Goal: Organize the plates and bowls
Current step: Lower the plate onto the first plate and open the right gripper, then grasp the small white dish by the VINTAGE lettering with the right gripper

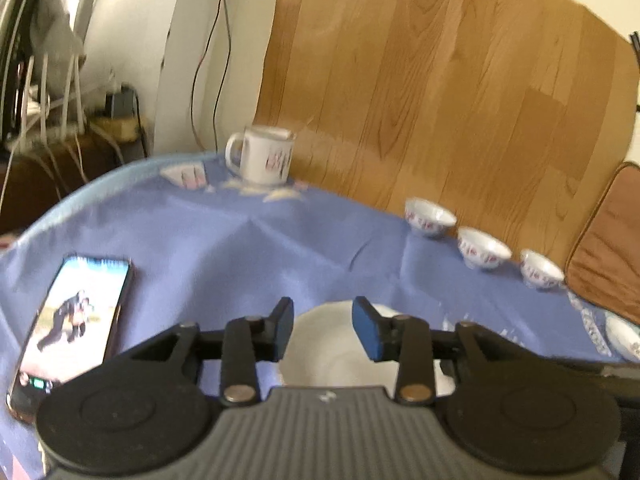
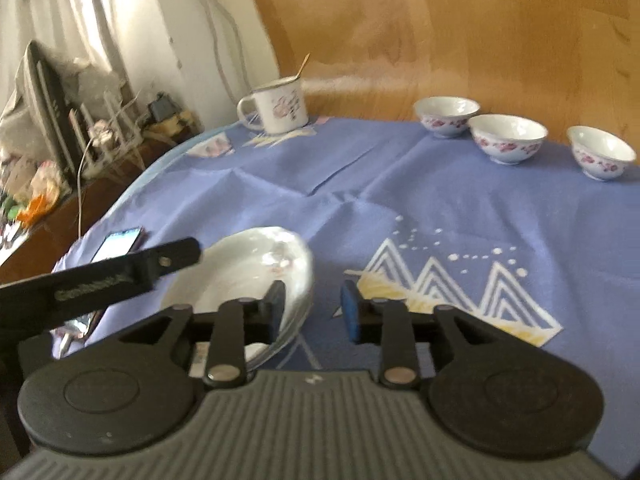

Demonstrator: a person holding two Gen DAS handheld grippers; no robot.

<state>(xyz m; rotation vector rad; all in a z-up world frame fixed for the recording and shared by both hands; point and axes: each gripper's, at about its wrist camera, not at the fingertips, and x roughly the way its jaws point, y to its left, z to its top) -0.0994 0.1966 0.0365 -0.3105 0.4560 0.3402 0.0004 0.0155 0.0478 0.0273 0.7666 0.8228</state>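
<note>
Wood-plank floor, white wall, blue tablecloth, brown chair cushion, daylight through curtains

From my seat I count three small flowered bowls along the far edge of the counter: the first bowl, the second bowl and the third bowl. There is one white mug, one phone, and one stack of white plates; how many plates are in the stack I cannot tell. One blue tablecloth covers everything.
</note>
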